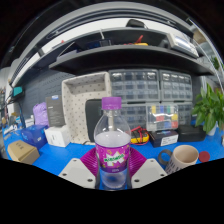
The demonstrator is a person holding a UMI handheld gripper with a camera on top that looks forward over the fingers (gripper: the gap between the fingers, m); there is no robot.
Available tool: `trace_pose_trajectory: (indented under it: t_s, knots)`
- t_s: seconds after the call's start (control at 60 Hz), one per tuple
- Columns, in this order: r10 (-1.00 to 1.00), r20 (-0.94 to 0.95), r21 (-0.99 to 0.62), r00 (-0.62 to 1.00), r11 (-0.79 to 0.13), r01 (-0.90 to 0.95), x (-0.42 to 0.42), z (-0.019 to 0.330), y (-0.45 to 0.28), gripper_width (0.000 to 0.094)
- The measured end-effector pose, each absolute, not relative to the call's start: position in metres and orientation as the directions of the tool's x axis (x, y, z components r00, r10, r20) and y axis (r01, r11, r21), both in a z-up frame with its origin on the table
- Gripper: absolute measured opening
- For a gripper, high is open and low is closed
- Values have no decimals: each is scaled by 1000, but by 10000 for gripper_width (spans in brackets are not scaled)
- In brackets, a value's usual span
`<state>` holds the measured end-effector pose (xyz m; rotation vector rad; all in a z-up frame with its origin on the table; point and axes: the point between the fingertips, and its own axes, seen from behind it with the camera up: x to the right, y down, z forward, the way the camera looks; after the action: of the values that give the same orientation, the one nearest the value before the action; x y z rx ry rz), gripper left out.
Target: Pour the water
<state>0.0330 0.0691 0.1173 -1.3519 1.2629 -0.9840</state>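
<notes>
A clear plastic bottle (pixel 112 140) with a purple cap and a purple-green label stands upright between my fingers. My gripper (pixel 112 165) is shut on the bottle, both magenta pads (pixel 92 160) pressing against its labelled middle. A mug (pixel 183 157) with a dark rim sits on the blue table, to the right of the bottle and slightly beyond my right finger. The bottle's base is hidden below the fingers.
The blue table (pixel 55 158) carries a small box (pixel 22 151) at left, a white box (pixel 57 135) behind it, and a plant (pixel 210 108) at right. A pegboard panel (pixel 82 102) and shelves with drawer bins (pixel 150 95) stand behind.
</notes>
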Motion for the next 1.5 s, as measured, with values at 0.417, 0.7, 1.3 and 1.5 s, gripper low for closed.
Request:
trace_pose_trajectory:
  t_s: [0.417,0.7,1.3,1.5]
  knots:
    - [-551,-832,-528,-60,822,-213,40,157,16,361]
    - [25,-980,57,-195,986,-157,39,153,-16,359]
    - [176,-951,230,-254,952,-201,39,161,-34,360]
    - [-520,-851,-490,-78,837,-244,46,223,-98,364]
